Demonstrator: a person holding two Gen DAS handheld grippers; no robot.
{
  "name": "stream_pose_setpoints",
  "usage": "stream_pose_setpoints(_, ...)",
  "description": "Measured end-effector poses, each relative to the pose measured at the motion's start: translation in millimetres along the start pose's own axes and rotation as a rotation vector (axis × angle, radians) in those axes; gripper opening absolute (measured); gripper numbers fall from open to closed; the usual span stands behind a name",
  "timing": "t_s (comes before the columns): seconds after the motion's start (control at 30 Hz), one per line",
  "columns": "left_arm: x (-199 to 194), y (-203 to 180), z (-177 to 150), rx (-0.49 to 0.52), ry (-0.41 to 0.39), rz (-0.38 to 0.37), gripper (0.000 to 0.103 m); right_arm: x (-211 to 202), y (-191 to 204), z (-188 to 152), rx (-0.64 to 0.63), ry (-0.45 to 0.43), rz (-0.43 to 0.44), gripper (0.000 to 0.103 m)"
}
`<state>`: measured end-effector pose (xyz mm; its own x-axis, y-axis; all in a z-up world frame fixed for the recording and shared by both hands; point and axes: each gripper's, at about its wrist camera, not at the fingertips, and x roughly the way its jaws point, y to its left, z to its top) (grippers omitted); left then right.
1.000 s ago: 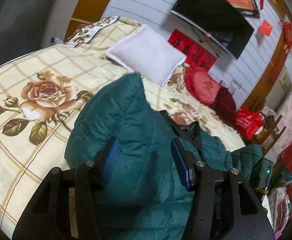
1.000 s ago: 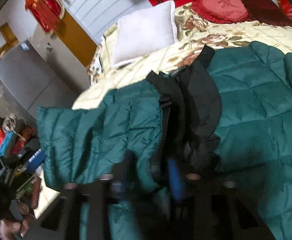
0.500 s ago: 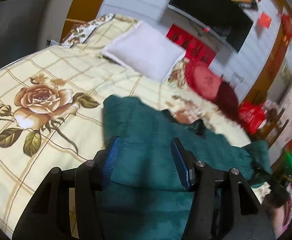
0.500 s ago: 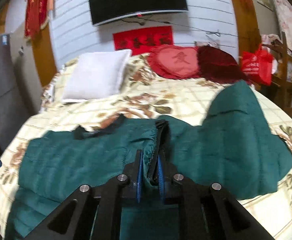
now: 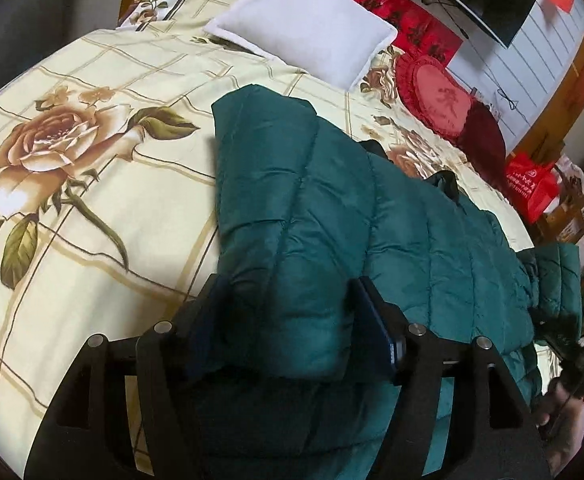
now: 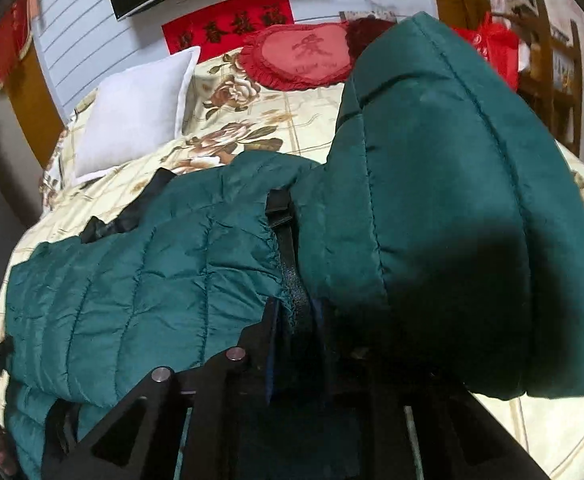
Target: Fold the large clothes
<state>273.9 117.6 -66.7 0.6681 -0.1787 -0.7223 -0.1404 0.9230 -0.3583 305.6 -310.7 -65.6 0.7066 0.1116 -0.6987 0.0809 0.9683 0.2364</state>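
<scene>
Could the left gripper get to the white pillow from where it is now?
Probably yes, though not at once. The left gripper has its jaws opening around a fold of the green jacket, so it must first clear that. Beyond it, bare bedspread leads to the white pillow, with nothing between.

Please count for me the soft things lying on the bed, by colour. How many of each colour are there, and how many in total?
Green: 1, the padded jacket
White: 1, the pillow
Red: 1, the heart cushion
Dark red: 1, the cushion beside it
Total: 4
</scene>
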Motion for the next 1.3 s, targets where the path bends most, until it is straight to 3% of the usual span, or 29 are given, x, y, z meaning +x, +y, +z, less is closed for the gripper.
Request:
stream_pose_setpoints(0.1,-5.7,3.5,2.2,-0.026,-0.016,-0.014,0.066,-23.6,1.7,4.4,0.050,-0.070,0.041,0.020)
stream_pose_setpoints(0.2,-20.7,5.8,9.6,-0.058,-0.078,-0.040,0.066,-53.4,13.8,7.1,0.016,-0.220,-0.007,0.025)
stream_pose_setpoints(0.27,-34.5,-0.7,18.0,-0.049,-0.145,-0.054,0.066,-67.9,27.3,6.1,-0.022,-0.323,-0.049,0.042)
stream_pose_setpoints(0.3,-37.3,-3.5,21.4,-0.036,-0.167,-0.063,0.066,-66.0,36.8,6.4,-0.063,-0.328,-0.047,0.043)
stream_pose_setpoints(0.37,-32.6,-10.9,27.1,0.005,-0.172,-0.066,0.066,-50.1,55.2,9.2,-0.133,-0.252,-0.011,0.042)
stream_pose_setpoints(0.47,3.0,-12.8,28.3,0.043,-0.054,-0.011,0.066,-12.5,73.0,2.4,-0.196,-0.072,0.018,0.042)
stream_pose_setpoints(0.5,16.4,-12.8,25.3,0.069,-0.015,0.041,0.066,1.5,72.9,-1.2,-0.193,-0.008,0.020,0.042)
stream_pose_setpoints(0.57,29.3,-11.5,22.9,0.083,0.024,0.076,0.075,25.1,69.9,-7.3,-0.185,0.089,0.030,0.045)
stream_pose_setpoints(0.73,25.0,0.2,24.5,0.010,0.039,0.040,0.078,27.1,64.1,-10.6,-0.165,0.086,0.065,0.051)
stream_pose_setpoints(0.83,7.8,-0.9,27.6,-0.003,-0.021,0.034,0.078,28.9,74.9,-16.1,-0.228,0.094,0.077,0.075)
stream_pose_setpoints(0.87,-2.4,-2.9,28.7,0.001,-0.058,0.025,0.078,26.6,78.3,-15.1,-0.246,0.092,0.072,0.079)
stream_pose_setpoints(1.0,-29.4,-18.4,30.3,0.058,-0.156,-0.046,0.078,1.5,99.0,-9.6,-0.317,-0.024,-0.001,0.079)
stream_pose_setpoints(1.1,-16.1,-37.0,21.2,0.154,-0.088,-0.041,0.078,-16.6,115.3,-8.9,-0.333,-0.067,0.044,0.080)
stream_pose_setpoints(1.2,15.8,-46.6,6.7,0.232,0.029,0.046,0.078,4.7,128.6,-17.4,-0.347,0.074,0.053,0.088)
stream_pose_setpoints(1.27,14.6,-49.0,4.3,0.250,0.022,0.057,0.078,24.2,129.1,-28.0,-0.362,0.155,0.029,0.089)
stream_pose_setpoints(1.3,13.9,-49.3,4.8,0.247,0.021,0.058,0.078,24.6,126.6,-27.3,-0.354,0.151,0.030,0.090)
